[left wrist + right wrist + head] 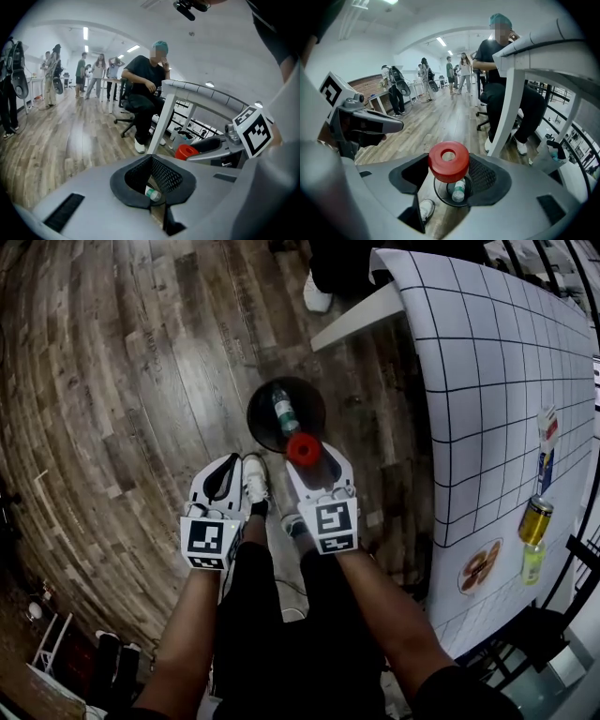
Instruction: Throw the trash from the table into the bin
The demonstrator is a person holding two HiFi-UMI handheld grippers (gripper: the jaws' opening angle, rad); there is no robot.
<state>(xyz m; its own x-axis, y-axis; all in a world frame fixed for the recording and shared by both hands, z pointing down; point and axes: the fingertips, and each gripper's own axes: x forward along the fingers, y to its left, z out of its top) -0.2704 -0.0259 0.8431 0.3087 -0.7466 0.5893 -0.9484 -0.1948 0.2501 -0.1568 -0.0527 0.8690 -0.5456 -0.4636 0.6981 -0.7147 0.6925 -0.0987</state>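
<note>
A black round bin (265, 427) stands on the wood floor with a clear green-labelled bottle (284, 413) lying inside it. My right gripper (317, 460) is shut on a red round cap-like piece (302, 448) with a hole in its top, held just over the bin's near rim. In the right gripper view the red piece (448, 161) sits between the jaws of the right gripper (450, 174), above the bin (438, 196) and bottle (458, 191). My left gripper (223, 472) hangs beside it, shut and empty. In the left gripper view the bottle (153, 193) shows past the left gripper (152, 187).
The table (497, 427) with a white grid cloth stands at the right, bearing a yellow can (535, 519), a carton (547, 432), a pale bottle (532, 562) and a flat snack wrapper (480, 566). A seated person (143, 91) is behind the table leg (161, 122). My shoe (255, 482) is near the bin.
</note>
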